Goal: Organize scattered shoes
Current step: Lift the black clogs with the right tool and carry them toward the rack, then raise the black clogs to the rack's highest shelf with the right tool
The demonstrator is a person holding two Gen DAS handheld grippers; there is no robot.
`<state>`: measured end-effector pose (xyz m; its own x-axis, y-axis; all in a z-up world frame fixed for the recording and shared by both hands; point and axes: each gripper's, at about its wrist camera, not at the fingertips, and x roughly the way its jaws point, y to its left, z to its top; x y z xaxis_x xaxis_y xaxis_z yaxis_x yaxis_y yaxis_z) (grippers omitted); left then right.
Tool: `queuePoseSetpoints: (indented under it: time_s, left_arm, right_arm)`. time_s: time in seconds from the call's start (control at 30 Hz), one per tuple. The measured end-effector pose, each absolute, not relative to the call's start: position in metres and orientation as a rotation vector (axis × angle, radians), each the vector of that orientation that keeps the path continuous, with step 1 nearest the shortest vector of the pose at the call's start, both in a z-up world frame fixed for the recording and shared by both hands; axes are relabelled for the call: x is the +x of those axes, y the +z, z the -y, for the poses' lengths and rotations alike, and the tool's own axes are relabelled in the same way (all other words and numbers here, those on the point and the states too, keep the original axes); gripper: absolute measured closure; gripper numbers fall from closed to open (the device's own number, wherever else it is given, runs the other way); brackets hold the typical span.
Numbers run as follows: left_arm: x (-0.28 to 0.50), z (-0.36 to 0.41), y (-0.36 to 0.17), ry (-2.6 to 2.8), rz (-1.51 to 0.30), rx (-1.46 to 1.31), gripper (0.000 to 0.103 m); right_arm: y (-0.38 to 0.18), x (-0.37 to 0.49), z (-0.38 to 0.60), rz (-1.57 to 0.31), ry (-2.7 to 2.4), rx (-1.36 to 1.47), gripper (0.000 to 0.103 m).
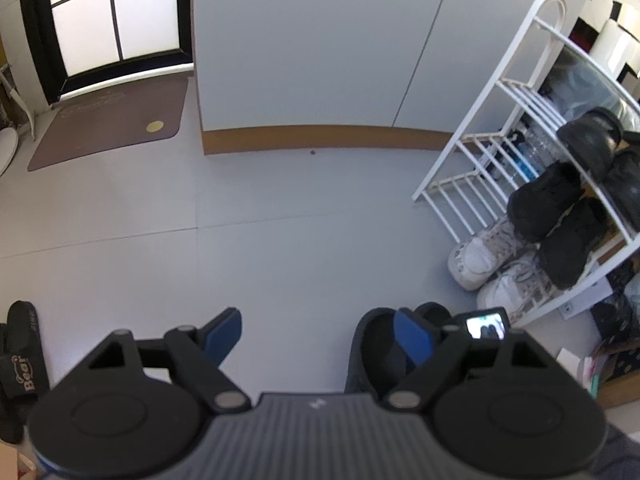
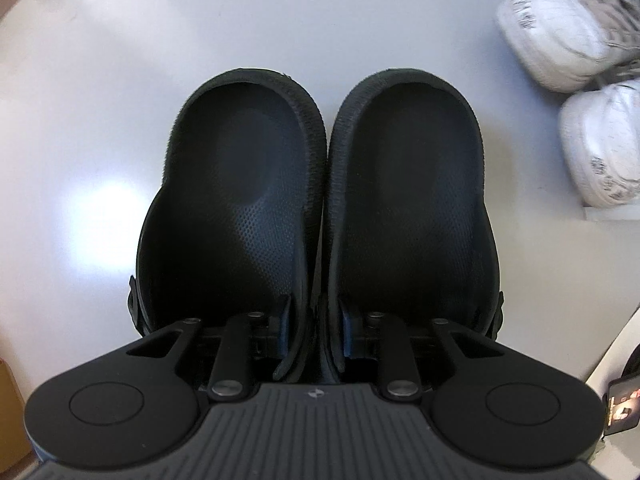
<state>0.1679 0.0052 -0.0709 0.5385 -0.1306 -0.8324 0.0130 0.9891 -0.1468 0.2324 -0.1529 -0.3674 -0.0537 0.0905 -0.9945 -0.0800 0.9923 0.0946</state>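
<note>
I am pinching the touching inner walls of both black clogs (image 2: 316, 216) in my right gripper (image 2: 314, 332), jaws nearly closed on them, above the floor (image 2: 100, 80). My left gripper (image 1: 316, 334) is hanging wide open and empty. The white sneakers (image 2: 580, 88) are sitting at two o'clock. With such a thin grip, one clog may be slipping free once I swing toward the rack (image 1: 500, 80).

Black clogs (image 2: 316, 208): toe ends hidden beneath the right gripper (image 2: 316, 332) body. White sneakers (image 2: 576, 80): cut by right edge, blurred. Black slide (image 1: 20, 360): cut by left edge. Shoe rack (image 1: 520, 128): far shelf contents blurred, unreadable.
</note>
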Motion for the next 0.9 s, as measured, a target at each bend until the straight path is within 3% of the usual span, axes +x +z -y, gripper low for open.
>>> queuePoseSetpoints:
  time_s: [0.9]
  left_arm:
    - [0.157,0.002,-0.049,-0.111,-0.934,-0.26,0.018]
  right_arm:
    - [-0.168,0.203,0.186,-1.189,0.178,0.142,0.079]
